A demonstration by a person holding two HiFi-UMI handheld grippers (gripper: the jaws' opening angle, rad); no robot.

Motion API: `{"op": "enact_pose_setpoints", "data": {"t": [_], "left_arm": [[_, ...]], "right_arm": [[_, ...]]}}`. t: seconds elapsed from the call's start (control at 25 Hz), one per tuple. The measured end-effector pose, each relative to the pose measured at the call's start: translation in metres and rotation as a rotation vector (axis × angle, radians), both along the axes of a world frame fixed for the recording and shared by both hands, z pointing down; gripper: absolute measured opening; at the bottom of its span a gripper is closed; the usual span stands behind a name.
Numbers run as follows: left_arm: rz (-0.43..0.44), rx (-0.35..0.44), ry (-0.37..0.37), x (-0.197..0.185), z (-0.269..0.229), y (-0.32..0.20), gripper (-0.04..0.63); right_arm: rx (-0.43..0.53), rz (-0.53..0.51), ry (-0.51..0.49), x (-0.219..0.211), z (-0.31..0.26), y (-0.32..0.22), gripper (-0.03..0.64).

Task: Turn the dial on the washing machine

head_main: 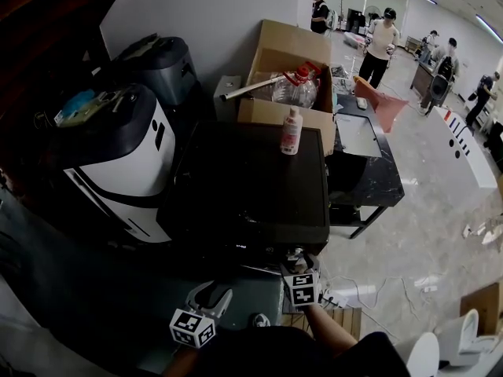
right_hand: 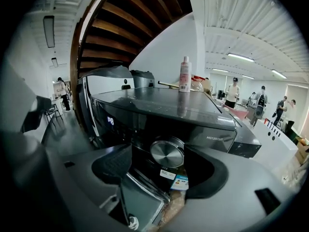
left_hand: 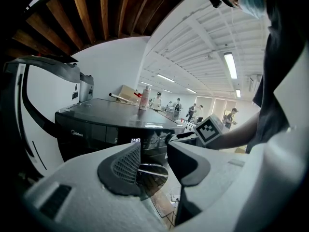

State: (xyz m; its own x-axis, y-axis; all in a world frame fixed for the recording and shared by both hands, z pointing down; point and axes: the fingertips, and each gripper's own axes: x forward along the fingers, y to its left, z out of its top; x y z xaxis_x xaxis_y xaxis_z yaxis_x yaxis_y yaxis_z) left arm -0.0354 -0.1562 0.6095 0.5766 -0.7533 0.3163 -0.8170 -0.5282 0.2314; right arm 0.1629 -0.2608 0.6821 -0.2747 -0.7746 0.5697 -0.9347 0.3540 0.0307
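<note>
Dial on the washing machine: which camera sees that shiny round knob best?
The right gripper view. The dial sits in the middle, face-on, between the open jaws of the right claw, not gripped. In the head view the washing machine hides it under its top. In the left gripper view I cannot pick it out.

Washing machine (head_main: 251, 183): black, upright, front-loading, glossy flat top; dark front control panel with small lit display (right_hand: 110, 121) at left; dial (right_hand: 167, 153): round, brushed silver, flat-faced, on that panel right of display, facing outward.
</note>
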Motion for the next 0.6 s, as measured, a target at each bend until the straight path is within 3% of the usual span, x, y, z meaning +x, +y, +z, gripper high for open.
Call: {"op": "enact_pose_setpoints", "data": {"t": [0.6], "left_arm": [[-0.01, -0.009, -0.002, 0.002, 0.002, 0.007, 0.172]], "right_arm": [[-0.086, 0.045, -0.067, 0.008, 0.021, -0.001, 0.329]]}}
